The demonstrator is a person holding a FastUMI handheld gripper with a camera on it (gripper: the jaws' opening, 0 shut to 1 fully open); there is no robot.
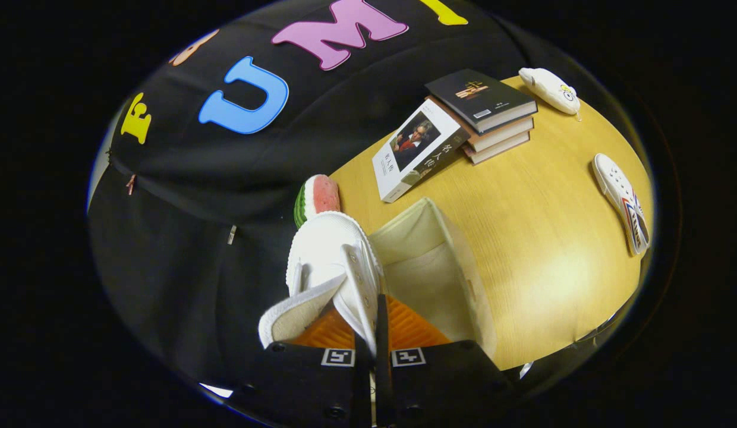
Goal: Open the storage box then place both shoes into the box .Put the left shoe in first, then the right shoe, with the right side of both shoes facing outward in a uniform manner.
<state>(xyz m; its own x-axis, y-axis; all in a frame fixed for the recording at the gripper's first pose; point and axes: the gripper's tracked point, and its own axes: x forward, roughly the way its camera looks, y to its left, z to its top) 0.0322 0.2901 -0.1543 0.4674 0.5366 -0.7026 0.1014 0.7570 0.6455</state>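
The gripper (368, 333) is pinching the white shoe (333, 261) by its collar, carrying it over the open storage box (463, 255); next, lowering it in, while the other shoe (624, 202) is lying far right.

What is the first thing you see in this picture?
A white shoe is pinched between the gripper fingers, hanging beside the open storage box. Beyond it on the yellow table sit a stack of books and a second white shoe.
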